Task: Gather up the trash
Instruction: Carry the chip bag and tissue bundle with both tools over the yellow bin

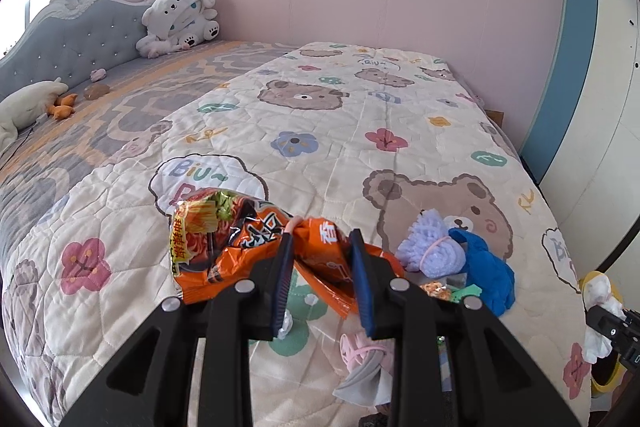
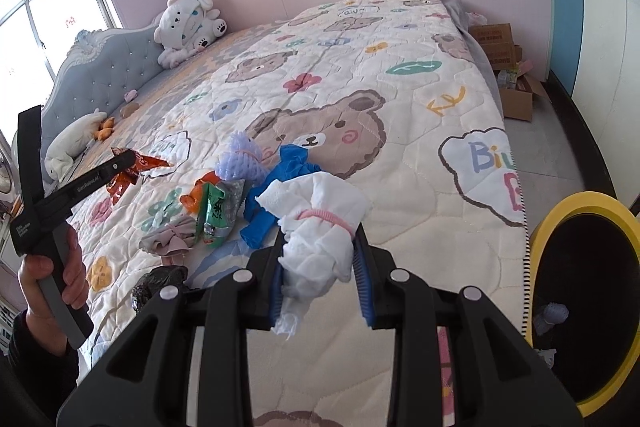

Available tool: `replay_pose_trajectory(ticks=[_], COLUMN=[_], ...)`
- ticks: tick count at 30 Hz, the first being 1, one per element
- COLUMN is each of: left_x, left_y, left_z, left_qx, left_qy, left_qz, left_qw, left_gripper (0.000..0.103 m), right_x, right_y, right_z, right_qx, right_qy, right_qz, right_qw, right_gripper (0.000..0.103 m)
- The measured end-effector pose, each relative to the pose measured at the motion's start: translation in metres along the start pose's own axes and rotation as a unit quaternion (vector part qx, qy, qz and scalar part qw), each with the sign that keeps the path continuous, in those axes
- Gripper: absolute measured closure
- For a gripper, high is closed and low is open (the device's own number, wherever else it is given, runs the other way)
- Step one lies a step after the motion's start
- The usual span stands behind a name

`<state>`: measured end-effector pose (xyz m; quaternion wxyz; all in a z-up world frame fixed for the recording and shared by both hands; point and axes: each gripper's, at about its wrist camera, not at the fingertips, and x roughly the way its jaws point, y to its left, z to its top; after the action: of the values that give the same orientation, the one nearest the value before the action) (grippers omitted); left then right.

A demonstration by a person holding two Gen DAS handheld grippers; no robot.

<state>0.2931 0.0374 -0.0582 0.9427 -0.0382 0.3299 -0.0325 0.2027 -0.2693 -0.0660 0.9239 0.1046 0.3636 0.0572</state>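
Observation:
My left gripper (image 1: 322, 251) is shut on a crumpled orange snack wrapper (image 1: 224, 243), held just above the bear-print quilt (image 1: 360, 131). In the right wrist view that left gripper (image 2: 130, 163) shows at the left with the orange wrapper (image 2: 138, 169) in its tip and a hand around its handle. My right gripper (image 2: 320, 239) is shut on a white tissue wad (image 2: 316, 223) bound with a pink band, lifted over the bed's corner. A yellow-rimmed black bin (image 2: 560, 211) stands on the floor to its right. The right gripper (image 1: 602, 315) and tissue (image 1: 598, 301) peek in at the left wrist view's right edge.
On the quilt lie a purple fluffy ball (image 2: 240, 163), a blue glove (image 2: 280, 187), a green wrapper (image 2: 216, 211), a pink-grey cloth (image 2: 172, 235) and a black crumpled bag (image 2: 156, 283). A white plush toy (image 2: 188, 23) sits by the grey headboard (image 2: 100, 75). Cardboard boxes (image 2: 508, 67) stand past the bed.

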Motion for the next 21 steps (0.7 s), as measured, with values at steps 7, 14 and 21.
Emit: replay_pose_trajectory(ticks=[7,14,21], left_x=[-0.016,-0.033,-0.047], left_y=[-0.017,-0.037,-0.060], left_z=[-0.001,-0.001,0.000], left_qx=[0.007,0.020,0.038], left_qy=[-0.009,-0.019,-0.029], left_qz=[-0.017,-0.034,-0.049], left_qw=[0.9998,0.9990,0.9977], left_gripper=[0.076,0.076,0.076], right_x=[-0.026,-0.047,-0.065], right_y=[-0.009,-0.018,-0.031], right_z=[0.003,0.004,0.006], right_qx=[0.005,0.006,0.012], right_qy=[-0.022,-0.038,-0.048], right_qz=[-0.007,-0.014,-0.020], right_qw=[1.000,0.999,0.999], right_gripper=[0.074,0.074,0.074])
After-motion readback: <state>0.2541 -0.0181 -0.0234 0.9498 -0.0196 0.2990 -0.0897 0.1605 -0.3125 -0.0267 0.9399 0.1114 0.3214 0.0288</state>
